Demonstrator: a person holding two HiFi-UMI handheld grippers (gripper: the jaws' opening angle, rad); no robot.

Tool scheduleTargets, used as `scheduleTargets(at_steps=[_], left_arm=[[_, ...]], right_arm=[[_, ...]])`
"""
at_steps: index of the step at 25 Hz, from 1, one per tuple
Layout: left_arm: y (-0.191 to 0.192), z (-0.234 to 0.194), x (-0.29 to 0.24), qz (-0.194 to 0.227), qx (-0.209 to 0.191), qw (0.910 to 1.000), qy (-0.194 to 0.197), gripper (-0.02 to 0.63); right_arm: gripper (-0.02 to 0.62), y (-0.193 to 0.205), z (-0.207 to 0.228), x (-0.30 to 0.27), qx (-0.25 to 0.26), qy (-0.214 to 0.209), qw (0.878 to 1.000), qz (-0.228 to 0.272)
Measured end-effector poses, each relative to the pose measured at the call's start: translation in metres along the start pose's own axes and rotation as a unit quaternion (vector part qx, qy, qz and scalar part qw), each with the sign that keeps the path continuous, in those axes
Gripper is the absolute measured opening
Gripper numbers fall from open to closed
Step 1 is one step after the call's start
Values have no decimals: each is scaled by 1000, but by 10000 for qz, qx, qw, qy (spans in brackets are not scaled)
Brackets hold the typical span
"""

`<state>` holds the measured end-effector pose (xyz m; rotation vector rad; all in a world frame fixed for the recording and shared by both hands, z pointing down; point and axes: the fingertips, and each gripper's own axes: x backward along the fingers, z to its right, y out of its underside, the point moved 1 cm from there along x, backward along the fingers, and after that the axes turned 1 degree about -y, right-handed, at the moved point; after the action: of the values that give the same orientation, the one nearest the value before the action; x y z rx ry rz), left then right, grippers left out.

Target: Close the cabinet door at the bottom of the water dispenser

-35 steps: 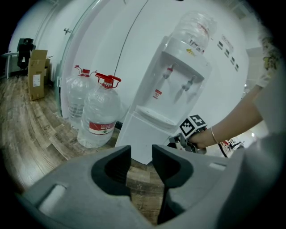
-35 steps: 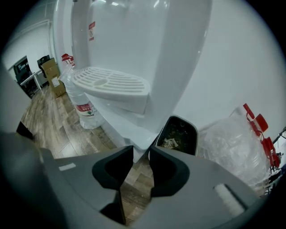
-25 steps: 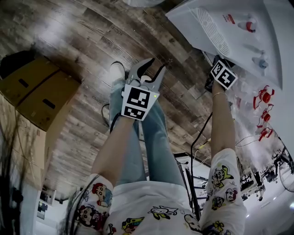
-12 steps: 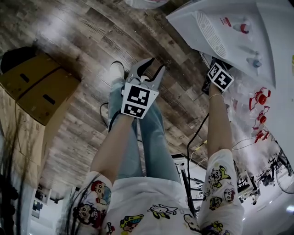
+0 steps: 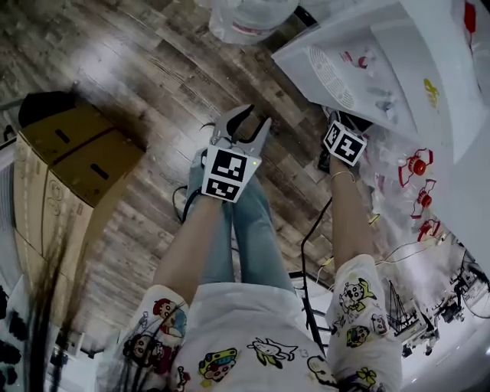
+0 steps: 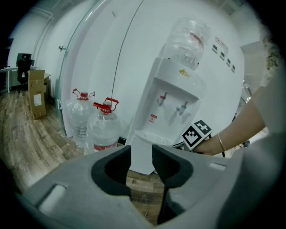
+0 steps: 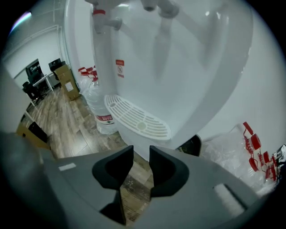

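Observation:
The white water dispenser [image 5: 360, 65] stands at the upper right of the head view, with its drip tray [image 7: 138, 120] close ahead in the right gripper view. Its lower front panel [image 6: 142, 156], the cabinet door, shows below the tray; I cannot tell if it sits flush. A dark gap [image 7: 193, 144] lies beside the lower body. My left gripper [image 5: 256, 115] hangs above the floor away from the dispenser, its jaws [image 6: 141, 150] narrowly open and empty. My right gripper [image 7: 141, 152] is also narrowly open and empty, and its marker cube [image 5: 344, 144] sits at the dispenser's base.
Large water bottles [image 6: 102, 129] with red caps stand left of the dispenser, and another bottle [image 5: 249, 19] is at the top of the head view. Cardboard boxes [image 5: 73, 157] sit on the wooden floor at the left. Clear bags with red caps [image 5: 417, 176] and cables [image 5: 314, 230] lie at the right.
Both grippers have risen and the view has shifted. The right gripper's marker cube has moved left and down along the dispenser, and a bottle has come into view at the top.

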<state>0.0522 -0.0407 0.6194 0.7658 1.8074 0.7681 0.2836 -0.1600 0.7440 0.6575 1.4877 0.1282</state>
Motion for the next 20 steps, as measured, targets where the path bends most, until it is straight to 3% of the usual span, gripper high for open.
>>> scheduleTargets(at_steps=[10, 15, 20], left_arm=[[-67, -12, 70, 84, -149, 9998, -54, 141], [-123, -19, 99, 240, -469, 9986, 55, 142], [-190, -9, 127, 528, -904, 9937, 390, 141]], right_arm=[[140, -77, -83, 111, 191, -818, 9931, 822], [146, -127, -116, 185, 569, -1167, 9798, 1520], [143, -170, -124, 277, 319, -1397, 9632, 2275]])
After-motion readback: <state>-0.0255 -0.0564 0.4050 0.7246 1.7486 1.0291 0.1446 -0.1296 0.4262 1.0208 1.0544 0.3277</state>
